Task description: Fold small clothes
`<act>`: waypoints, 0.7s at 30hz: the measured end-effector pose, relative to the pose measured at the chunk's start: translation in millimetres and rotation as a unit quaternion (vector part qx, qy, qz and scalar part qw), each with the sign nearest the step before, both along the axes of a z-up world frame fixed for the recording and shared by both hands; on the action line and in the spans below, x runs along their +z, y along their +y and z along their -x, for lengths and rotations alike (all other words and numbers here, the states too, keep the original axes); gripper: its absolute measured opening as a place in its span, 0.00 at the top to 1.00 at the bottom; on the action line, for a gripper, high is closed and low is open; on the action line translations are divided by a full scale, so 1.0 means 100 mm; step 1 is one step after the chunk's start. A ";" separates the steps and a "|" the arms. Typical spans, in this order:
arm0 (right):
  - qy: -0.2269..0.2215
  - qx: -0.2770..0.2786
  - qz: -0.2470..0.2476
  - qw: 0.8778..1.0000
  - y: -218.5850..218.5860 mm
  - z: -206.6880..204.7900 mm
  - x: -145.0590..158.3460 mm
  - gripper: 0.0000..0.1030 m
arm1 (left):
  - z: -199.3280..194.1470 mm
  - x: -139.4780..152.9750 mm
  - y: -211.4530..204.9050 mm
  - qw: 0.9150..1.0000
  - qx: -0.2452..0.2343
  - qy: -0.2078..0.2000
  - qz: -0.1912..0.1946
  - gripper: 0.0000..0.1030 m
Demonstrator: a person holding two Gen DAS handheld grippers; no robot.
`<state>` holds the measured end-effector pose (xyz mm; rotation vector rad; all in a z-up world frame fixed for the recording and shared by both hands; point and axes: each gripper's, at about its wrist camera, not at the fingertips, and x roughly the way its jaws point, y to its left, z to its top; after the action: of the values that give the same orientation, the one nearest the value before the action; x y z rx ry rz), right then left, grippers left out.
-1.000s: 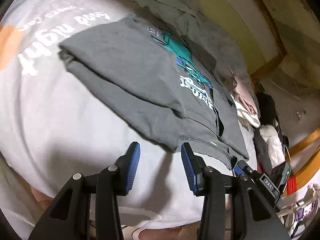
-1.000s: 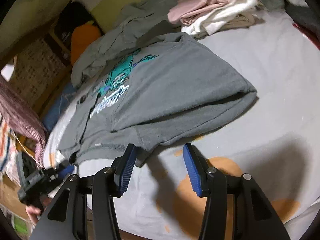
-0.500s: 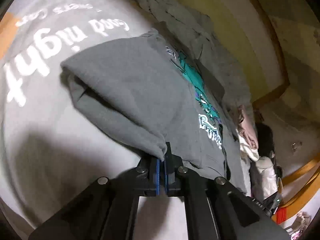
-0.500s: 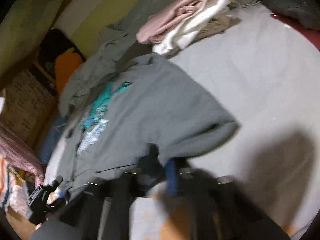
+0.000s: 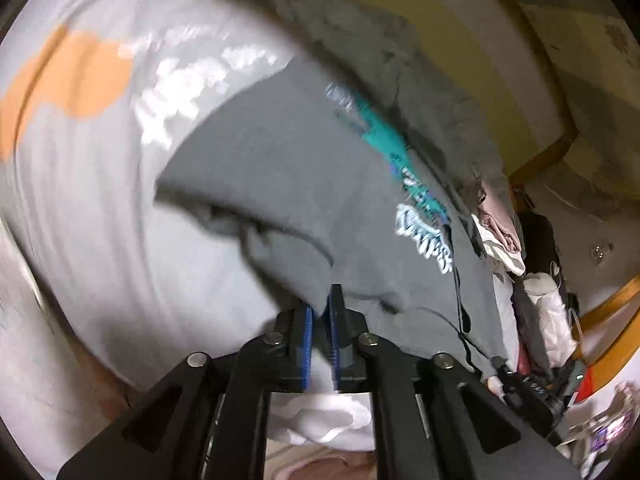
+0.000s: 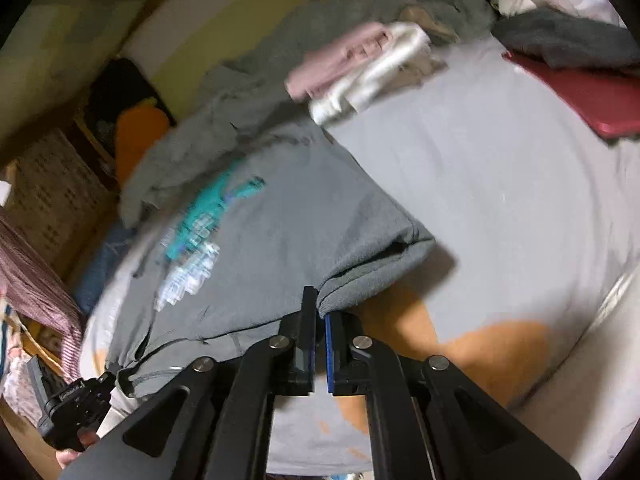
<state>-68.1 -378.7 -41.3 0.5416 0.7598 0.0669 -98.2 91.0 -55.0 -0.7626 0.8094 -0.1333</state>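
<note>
A: Risk first: the left hand-held gripper (image 5: 319, 322) has the near hem of the grey T-shirt (image 5: 288, 184) between its pads, but its jaws are opening. That corner could slide out mid-fold.

B: And the right hand-held gripper (image 6: 319, 312)?

A: Pinched narrow on the other near corner. If only one side carries, I'd expect a skewed fold.

B: Where's the shirt?

A: Half-folded on the bed sheet (image 6: 500, 184), with the grey blanket (image 6: 224, 120) just behind and a folded pile (image 6: 360, 64) near; dragging could snag either.
</note>
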 end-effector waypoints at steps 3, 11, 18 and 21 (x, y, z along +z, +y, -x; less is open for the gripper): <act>0.014 -0.019 -0.026 0.999 -0.12 0.02 -0.08 0.85 | 0.07 -0.05 0.10 0.998 0.020 -0.012 0.050 0.58; 0.005 -0.064 -0.042 0.997 -0.45 0.05 -0.07 0.74 | -0.01 0.04 0.42 0.993 0.115 -0.019 0.004 0.47; 0.011 -0.032 -0.011 0.999 -0.40 -0.13 -0.06 0.97 | 0.00 0.17 0.56 0.989 0.124 -0.074 -0.019 0.97; -0.018 -0.051 0.004 0.999 -0.40 -0.01 0.06 0.97 | 0.25 0.46 0.55 0.977 0.156 -0.128 -0.076 0.97</act>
<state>-66.9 -418.8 -35.1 0.5698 0.6963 -0.0205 -122.9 145.6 -8.8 -0.7009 0.4432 0.1097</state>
